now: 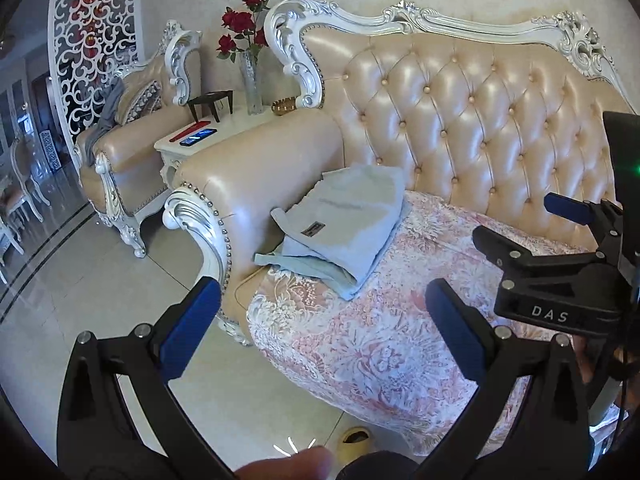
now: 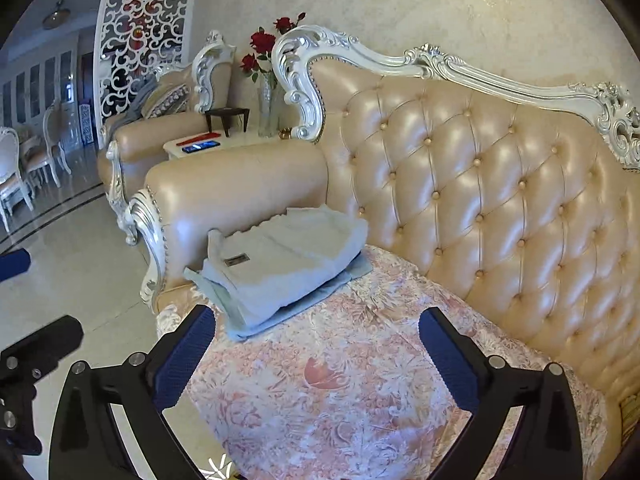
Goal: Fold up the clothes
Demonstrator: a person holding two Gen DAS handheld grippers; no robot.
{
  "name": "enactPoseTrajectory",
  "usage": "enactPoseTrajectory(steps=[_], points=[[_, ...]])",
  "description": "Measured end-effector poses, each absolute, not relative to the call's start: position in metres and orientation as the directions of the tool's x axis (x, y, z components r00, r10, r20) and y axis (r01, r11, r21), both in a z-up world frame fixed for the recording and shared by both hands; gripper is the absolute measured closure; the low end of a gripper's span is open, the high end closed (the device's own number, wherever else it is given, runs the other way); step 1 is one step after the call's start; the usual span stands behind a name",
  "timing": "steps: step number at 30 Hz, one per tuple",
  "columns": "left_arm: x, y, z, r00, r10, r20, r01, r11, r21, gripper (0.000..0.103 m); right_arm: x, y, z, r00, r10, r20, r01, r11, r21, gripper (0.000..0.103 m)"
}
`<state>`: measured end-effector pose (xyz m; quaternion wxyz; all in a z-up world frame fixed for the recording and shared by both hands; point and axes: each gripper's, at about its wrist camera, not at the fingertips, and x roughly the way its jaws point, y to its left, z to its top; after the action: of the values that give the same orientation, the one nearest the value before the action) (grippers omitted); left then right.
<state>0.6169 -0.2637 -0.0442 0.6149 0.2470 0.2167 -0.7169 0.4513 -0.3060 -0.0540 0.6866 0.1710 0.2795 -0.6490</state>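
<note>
A stack of folded pale blue clothes (image 1: pixel 340 224) (image 2: pixel 288 264) lies on the sofa seat against the left armrest; the top piece shows a small dark label. My left gripper (image 1: pixel 320 304) is open, held above the seat's front edge, short of the stack, with nothing between its blue pads. My right gripper (image 2: pixel 316 332) is open wide over the flowered seat cover, just in front of the stack, and holds nothing. In the left wrist view the right gripper (image 1: pixel 520 228) shows at the right edge, jaws apart.
The sofa (image 1: pixel 460 100) has a tufted beige leather back and a pink flowered seat cover (image 2: pixel 340 392). Left of it stand a white side table (image 1: pixel 208 136) with a phone, a vase of red roses (image 1: pixel 250 76) and an armchair (image 1: pixel 132 128). Glossy tiled floor (image 1: pixel 80 280) lies to the left.
</note>
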Motion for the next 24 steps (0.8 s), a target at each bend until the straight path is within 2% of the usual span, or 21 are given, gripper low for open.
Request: enactPoseTrajectory(steps=[6,24], points=[[0.6217,-0.2653,-0.0423,-0.143,-0.768,-0.624,0.988,-0.150,-0.042,0.000,0.4500,-0.3055,-0.0547,0.073,-0.776,-0.627,0.987,0.146,-0.066,0.000],[0.6149,-0.2680,-0.0404,-0.171,-0.756,-0.632,0.983,-0.177,-0.054,0.000,0.4574,-0.3038,-0.0497,0.074,-0.786,-0.614,0.982,0.165,-0.092,0.000]])
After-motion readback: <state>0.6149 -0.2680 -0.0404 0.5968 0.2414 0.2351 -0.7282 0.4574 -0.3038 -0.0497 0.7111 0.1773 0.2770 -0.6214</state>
